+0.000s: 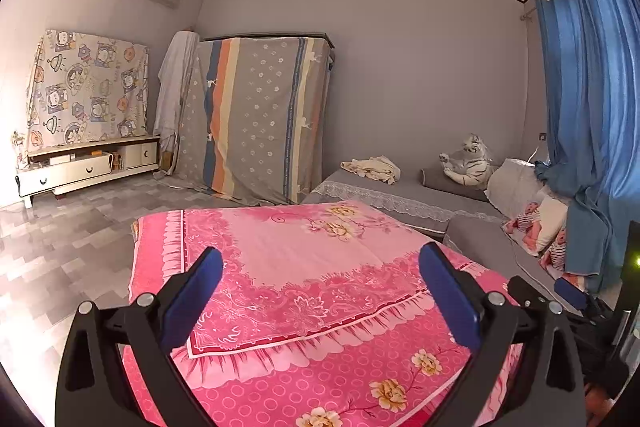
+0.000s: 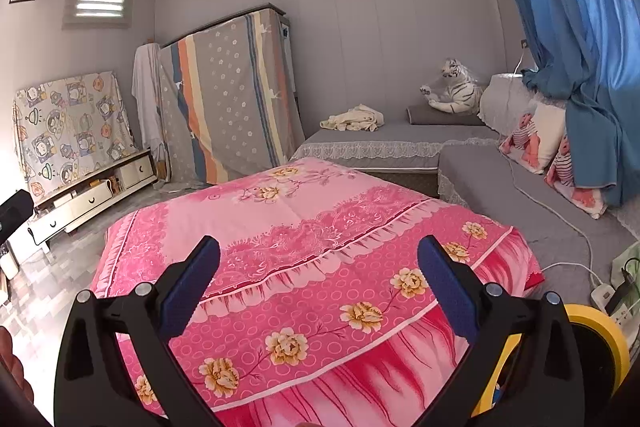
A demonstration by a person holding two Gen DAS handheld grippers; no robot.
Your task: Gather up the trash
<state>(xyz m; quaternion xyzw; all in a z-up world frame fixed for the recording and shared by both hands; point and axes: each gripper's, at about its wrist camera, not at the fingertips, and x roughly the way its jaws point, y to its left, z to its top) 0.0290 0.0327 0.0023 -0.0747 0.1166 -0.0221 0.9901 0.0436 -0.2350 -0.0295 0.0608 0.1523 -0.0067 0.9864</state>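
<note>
Over the pink cover: we hold both tools above it, and it looks bare.
Left tool (image 1: 320,293): spread wide, nothing in it.
Right tool (image 2: 319,285): spread wide, nothing in it.
Pink cover (image 2: 304,211): no trash on it.
Trash: we cannot see any — not yet found.
Yellow bin (image 2: 600,339): beside the right tool, maybe for trash.
Left to do: all of it.

Right tool (image 2: 318,283): jaws spread wide, empty, above pink floral cover (image 2: 320,235)
Yellow ring (image 2: 608,339): lower right
Toy tiger (image 2: 454,87): on grey sofa (image 2: 400,139)
</note>
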